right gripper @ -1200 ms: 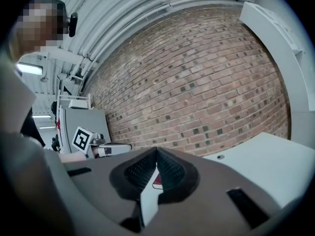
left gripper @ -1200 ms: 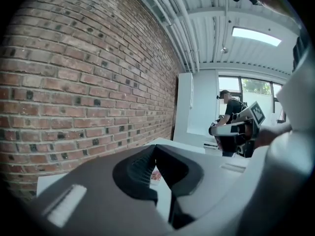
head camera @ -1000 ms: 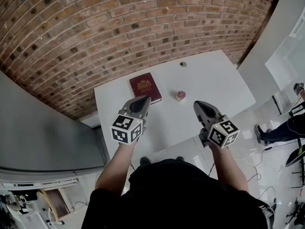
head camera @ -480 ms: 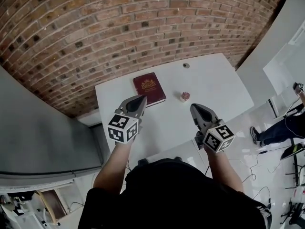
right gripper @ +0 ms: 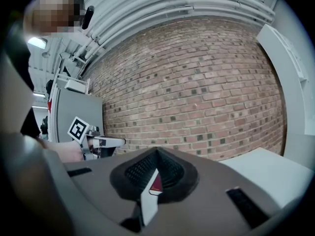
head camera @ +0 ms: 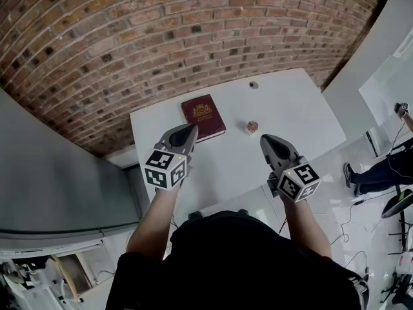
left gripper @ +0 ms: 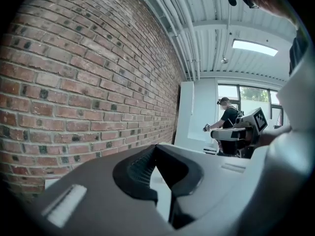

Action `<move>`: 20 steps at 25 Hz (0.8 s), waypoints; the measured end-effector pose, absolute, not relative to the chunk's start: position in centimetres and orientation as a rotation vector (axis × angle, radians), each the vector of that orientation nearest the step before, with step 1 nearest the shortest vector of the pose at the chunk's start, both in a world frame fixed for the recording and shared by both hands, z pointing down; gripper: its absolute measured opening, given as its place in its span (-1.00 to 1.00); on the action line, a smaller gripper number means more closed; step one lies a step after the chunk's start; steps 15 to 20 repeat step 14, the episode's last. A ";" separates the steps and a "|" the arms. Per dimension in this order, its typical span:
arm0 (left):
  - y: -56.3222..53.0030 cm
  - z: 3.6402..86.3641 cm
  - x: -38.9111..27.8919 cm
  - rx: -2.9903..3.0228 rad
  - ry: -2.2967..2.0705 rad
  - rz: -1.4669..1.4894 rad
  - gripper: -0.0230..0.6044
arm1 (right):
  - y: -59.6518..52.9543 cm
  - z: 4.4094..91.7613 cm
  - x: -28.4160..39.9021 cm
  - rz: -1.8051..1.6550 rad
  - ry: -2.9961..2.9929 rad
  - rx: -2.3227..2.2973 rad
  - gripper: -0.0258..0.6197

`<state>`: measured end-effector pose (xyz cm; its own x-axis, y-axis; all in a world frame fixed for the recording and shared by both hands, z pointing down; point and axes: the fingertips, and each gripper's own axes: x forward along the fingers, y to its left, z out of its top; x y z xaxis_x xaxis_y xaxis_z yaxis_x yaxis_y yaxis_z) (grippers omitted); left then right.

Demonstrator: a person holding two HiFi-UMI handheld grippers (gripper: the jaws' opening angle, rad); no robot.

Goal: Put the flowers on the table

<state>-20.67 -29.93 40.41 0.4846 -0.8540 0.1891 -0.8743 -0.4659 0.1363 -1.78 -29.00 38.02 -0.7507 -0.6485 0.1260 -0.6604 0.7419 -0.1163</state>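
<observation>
The white desk (head camera: 297, 118) stands against a brick wall (head camera: 161, 37). The flowers (head camera: 251, 127) are a tiny pink bunch. They sit on the desk, close to its middle, and nothing touches them.

A dark red book (head camera: 203, 117) with a gold mark on its cover lies flat on the desk at about 10 o'clock from the flowers, near them but apart. A small grey round thing (head camera: 253, 84) sits at 12 o'clock from the flowers, by the far edge of the desk.

The left gripper (head camera: 186, 131) is held over the near side of the desk, at about 8 o'clock from the flowers. Its tip is just beside the near edge of the book. Its jaws are clenched tight with nothing in them.

The right gripper (head camera: 266, 139) is held at about 5 o'clock from the flowers, near them but not touching. Its jaws are also pressed together and hold nothing.

A person's dark legs (head camera: 381, 173) stand on the shiny floor (head camera: 335, 199) at 3 o'clock from the desk.
</observation>
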 end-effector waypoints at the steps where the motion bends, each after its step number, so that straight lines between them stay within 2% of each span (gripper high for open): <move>1: -29.9 40.3 -20.5 2.518 -1.486 0.143 -0.89 | -29.1 38.0 -1.6 0.239 -2.860 1.080 -0.88; 20: -29.7 41.1 -19.9 2.484 -1.475 0.165 -0.89 | -29.2 38.3 -0.8 0.250 -2.866 1.055 -0.88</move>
